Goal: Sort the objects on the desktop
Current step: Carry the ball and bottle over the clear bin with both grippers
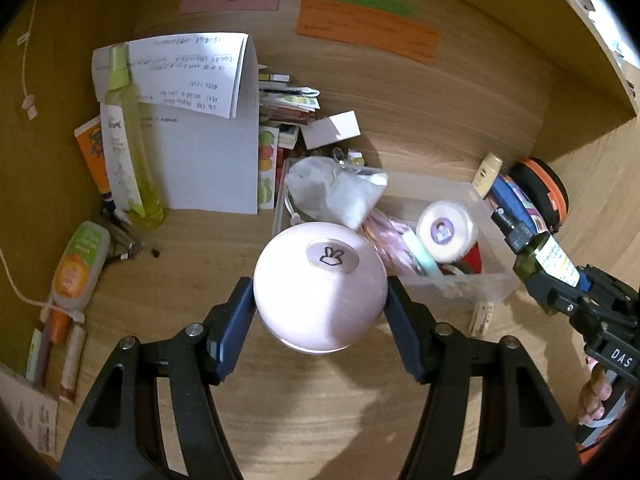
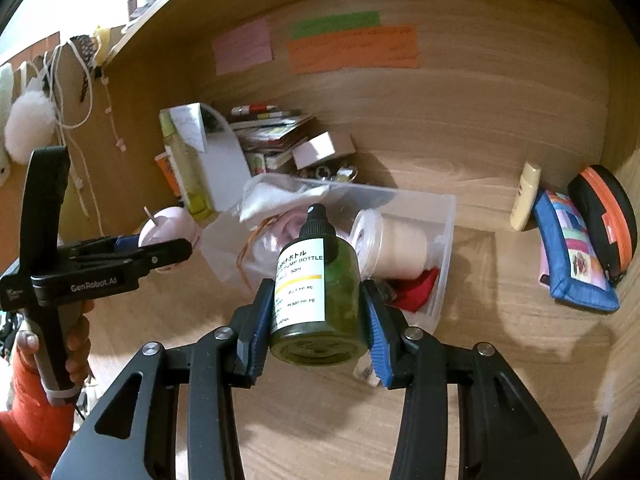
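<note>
My left gripper is shut on a round pale pink ball-shaped object with a bunny sticker, held above the desk just in front of the clear plastic bin. It also shows in the right wrist view. My right gripper is shut on a small green pump bottle with a black cap and white label, held in front of the bin. The bottle shows at the right of the left wrist view. The bin holds a white cloth bag, a round tub, pink items and something red.
A tall yellow-green spray bottle, folded papers and a pile of cards stand at the back left. Tubes and pens lie at far left. A cream bottle, blue pouch and black-orange case lean at the right wall.
</note>
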{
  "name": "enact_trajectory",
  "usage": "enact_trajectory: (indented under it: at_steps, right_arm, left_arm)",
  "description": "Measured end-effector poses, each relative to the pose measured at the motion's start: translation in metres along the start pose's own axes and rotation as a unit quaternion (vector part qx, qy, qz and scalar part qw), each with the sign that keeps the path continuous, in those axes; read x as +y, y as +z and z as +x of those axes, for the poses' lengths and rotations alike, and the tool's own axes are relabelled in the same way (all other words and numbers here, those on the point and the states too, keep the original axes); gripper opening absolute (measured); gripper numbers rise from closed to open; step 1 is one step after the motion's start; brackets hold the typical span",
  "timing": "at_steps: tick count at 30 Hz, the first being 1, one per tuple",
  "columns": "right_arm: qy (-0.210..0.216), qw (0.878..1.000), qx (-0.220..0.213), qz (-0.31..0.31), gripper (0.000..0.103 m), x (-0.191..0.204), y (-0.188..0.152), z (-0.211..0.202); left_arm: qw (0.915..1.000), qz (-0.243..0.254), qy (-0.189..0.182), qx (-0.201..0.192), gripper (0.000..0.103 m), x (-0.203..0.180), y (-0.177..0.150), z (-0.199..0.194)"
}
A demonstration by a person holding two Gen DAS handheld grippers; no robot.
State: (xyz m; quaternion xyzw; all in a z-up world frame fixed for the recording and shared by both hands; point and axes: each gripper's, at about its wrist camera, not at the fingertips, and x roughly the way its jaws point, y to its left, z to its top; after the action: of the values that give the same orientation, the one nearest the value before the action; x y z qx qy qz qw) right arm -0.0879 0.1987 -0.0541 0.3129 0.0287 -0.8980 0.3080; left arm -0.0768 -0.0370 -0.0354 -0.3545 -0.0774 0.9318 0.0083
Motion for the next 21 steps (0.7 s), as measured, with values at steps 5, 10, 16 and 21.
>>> enact_trajectory:
  at_steps: [5, 10, 16, 21]
  right_arm:
    - [0.001, 1.0, -0.008, 0.006, 0.038, -0.002, 0.016, 0.011]
    - [-0.009, 1.0, -0.014, 0.011, 0.038, 0.002, 0.031, 0.025]
    - [-0.023, 1.0, -0.013, 0.009, 0.038, 0.011, 0.046, 0.046]
    - [-0.019, 1.0, 0.003, 0.007, 0.038, 0.014, 0.053, 0.069]
  left_arm:
    - [1.0, 0.003, 0.003, -0.001, 0.064, 0.002, 0.015, 0.009]
    - [1.0, 0.009, 0.0, 0.002, 0.064, 0.001, 0.026, 0.021]
    - [0.9998, 0.015, -0.009, 0.009, 0.064, -0.001, 0.036, 0.04]
    - [0.9996, 0.02, -0.015, 0.015, 0.064, 0.0, 0.038, 0.051]
